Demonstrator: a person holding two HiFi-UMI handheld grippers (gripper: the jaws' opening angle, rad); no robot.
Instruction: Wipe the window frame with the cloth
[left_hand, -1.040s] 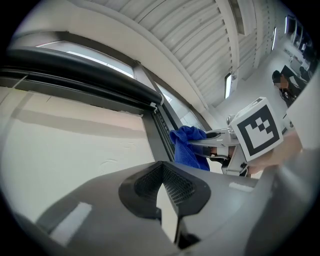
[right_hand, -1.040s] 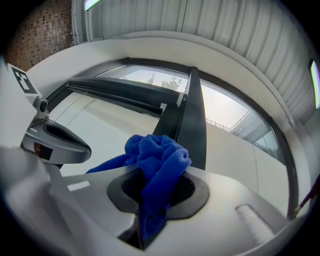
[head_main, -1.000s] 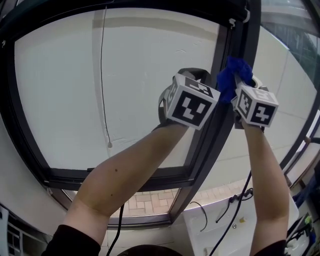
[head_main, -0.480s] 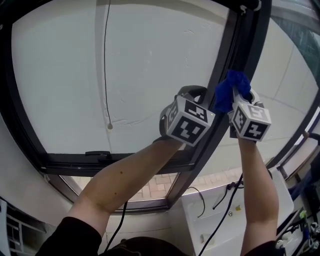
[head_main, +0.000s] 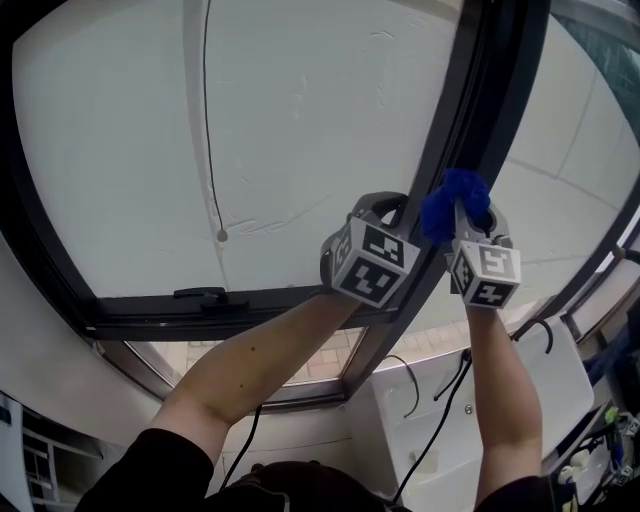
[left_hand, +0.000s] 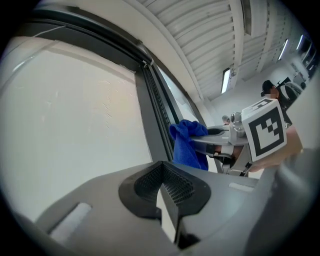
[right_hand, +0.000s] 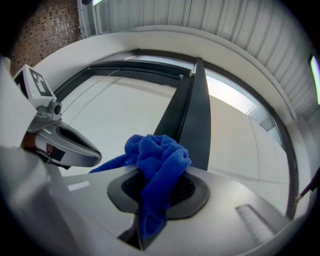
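Head view shows our right tongs (right_hand: 150, 200) clenched on the blue cloth (right_hand: 159, 157), whose bunched end lies against the dark upright of the window frame (head_main: 478, 120). Our left tongs (left_hand: 164, 192) hover just beside them, on the pane's (head_main: 300, 130) side of that upright. They are clenched too, with nothing between them. Both our arms reach up.

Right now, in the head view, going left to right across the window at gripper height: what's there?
window frame, left side → hanging cord → left gripper → right gripper, jaws shut on the blue cloth.
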